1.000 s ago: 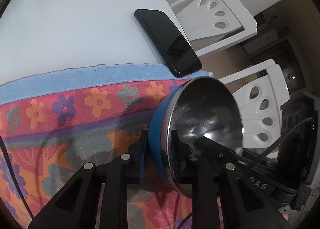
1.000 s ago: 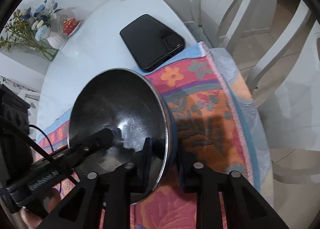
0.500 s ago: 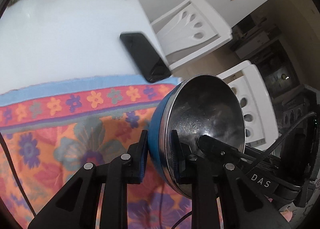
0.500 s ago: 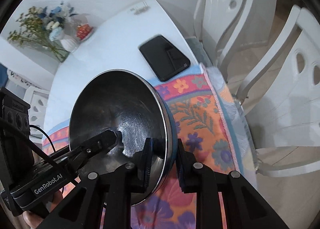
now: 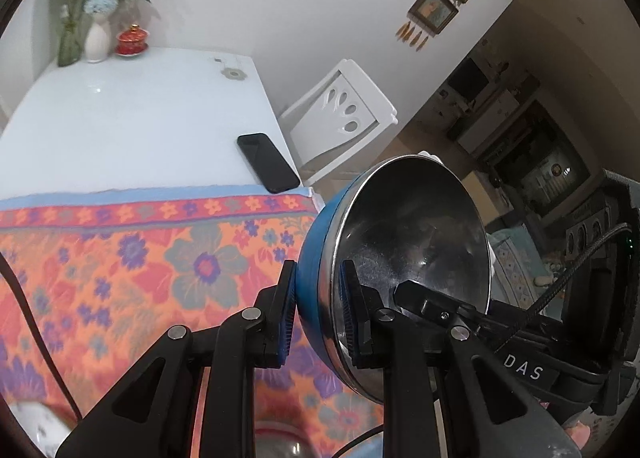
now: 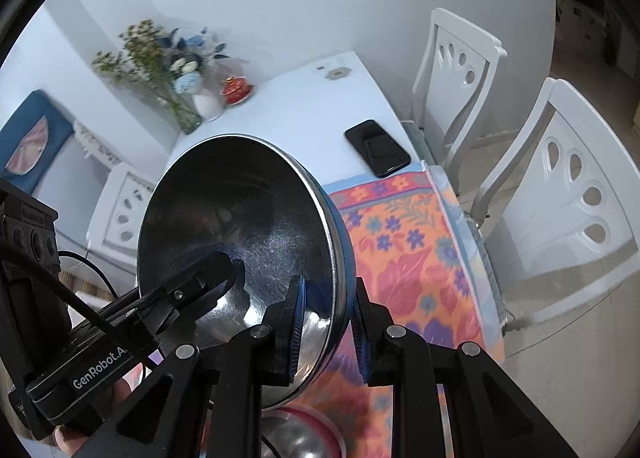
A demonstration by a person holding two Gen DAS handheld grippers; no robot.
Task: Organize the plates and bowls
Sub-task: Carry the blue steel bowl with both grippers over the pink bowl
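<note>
Both claws are clamped on the same bowl (image 5: 404, 258), opposite sides of the rim. Bowl is steel inside, blue outside, tipped up on edge and held in the air above the flowered cloth (image 5: 132, 258).

Left claw (image 5: 316, 312): jaws closed down on the rim, one pad on the blue outer wall, the other on the steel inner wall. Bowl sits to the right in that view. The right claw's finger reaches into the bowl from the far-right side.

Right claw (image 6: 328, 322): same grip mirrored, jaws pinched on the rim, one pad inside, one outside. Bowl (image 6: 240, 242) fills the left-centre of that view, with the left claw's finger visible inside it low on the left.

Surface (image 5: 132, 121) is white and glossy, and the cloth covers its near part. A black phone (image 5: 267, 162) lies flat on the bare surface, its near end touching or just overlapping the cloth's far edge, close to the surface's right edge. At the far-left end: a white vase of flowers (image 5: 98, 27) and a small red lidded cup (image 5: 133, 39) just to its right.

Below the claws, at the near edge of both views, the top of another steel bowl with a red-pink rim (image 6: 304, 434) shows on the cloth. Near-left in the left view there is a white patterned dish (image 5: 40, 428), blurred.

White chairs (image 6: 560, 193) stand along the right side of the surface.
</note>
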